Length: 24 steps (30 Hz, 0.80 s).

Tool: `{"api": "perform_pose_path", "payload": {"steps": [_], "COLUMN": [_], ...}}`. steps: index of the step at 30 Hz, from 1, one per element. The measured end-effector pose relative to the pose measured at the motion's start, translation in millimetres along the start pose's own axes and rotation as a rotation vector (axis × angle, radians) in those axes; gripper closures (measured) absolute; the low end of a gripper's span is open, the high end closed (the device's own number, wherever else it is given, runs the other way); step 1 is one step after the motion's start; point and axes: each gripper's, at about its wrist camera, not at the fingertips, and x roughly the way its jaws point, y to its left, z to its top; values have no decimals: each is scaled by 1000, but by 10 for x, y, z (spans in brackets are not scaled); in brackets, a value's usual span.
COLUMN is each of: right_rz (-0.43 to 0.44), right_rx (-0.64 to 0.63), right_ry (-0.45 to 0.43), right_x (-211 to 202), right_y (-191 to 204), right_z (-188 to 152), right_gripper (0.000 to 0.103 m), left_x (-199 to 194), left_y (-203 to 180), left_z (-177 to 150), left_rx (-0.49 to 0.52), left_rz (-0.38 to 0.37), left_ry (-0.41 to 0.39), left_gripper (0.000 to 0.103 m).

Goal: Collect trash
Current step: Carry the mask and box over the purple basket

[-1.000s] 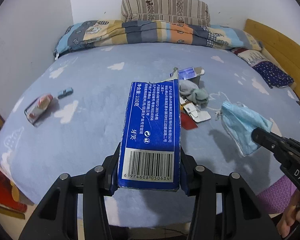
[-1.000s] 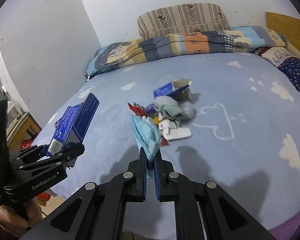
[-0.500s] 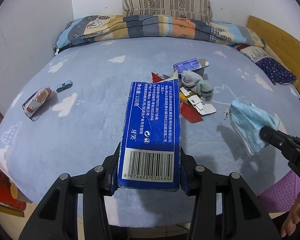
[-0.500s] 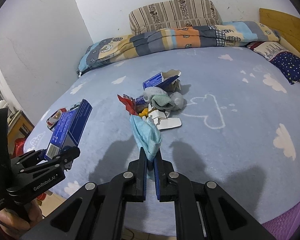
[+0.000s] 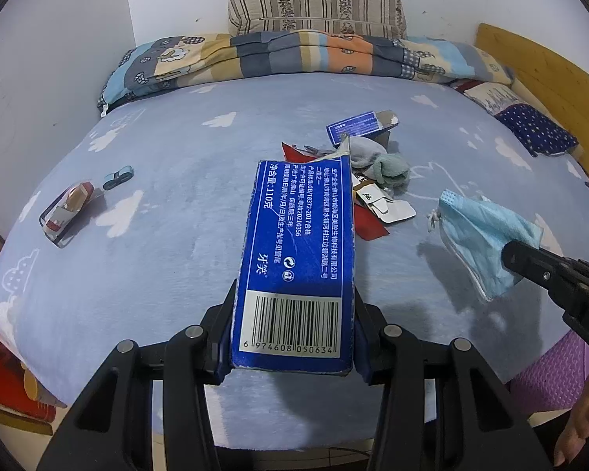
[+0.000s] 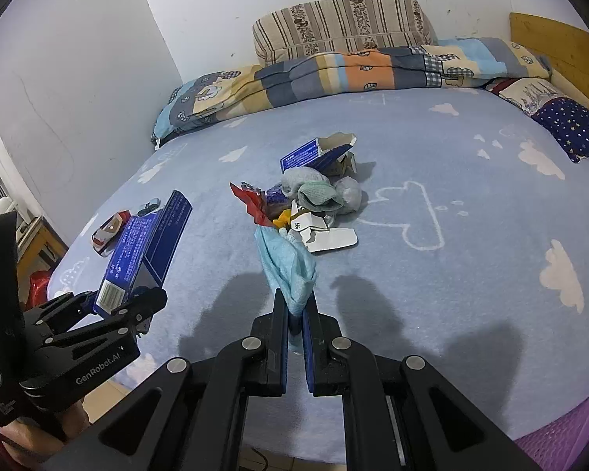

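My left gripper (image 5: 292, 314) is shut on a long blue toothpaste box (image 5: 298, 251) with a barcode end, held above the bed's near edge; the same box (image 6: 145, 247) shows at the left of the right wrist view. My right gripper (image 6: 294, 314) is shut on a crumpled light-blue face mask (image 6: 288, 267), which hangs at the right in the left wrist view as the mask (image 5: 483, 235). On the bed lies a pile of trash (image 6: 314, 204): a torn blue box (image 6: 314, 153), grey and green socks, red wrapper, white card pieces.
The bed (image 5: 176, 196) has a blue cloud-print sheet. A small carton (image 5: 64, 210) and a tiny toy car (image 5: 117, 177) lie at its left. Folded quilt (image 5: 294, 55) and pillow at the head, wooden bed frame (image 5: 549, 74) on the right, a purple bin edge (image 6: 569, 435) lower right.
Both views have pulled back a little from the bed, so the trash pile sits farther off. Both grips are unchanged.
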Motion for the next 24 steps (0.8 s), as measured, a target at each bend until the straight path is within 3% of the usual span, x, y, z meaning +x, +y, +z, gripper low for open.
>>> {"api": "perform_pose_path", "payload": {"steps": [13, 24], "right_rz": [-7, -10], "right_rx": [25, 120], "right_ry": [-5, -66], "right_x": [-58, -430], "right_y": [-31, -228], "right_z": [-4, 0], "right_gripper": [96, 96], "left_x": [2, -117], "left_y": [-112, -497], "left_z": [-12, -61], "left_rx": [29, 108], "left_rz": [-24, -136], "left_ry": [-5, -25], "left_gripper": [57, 57]}}
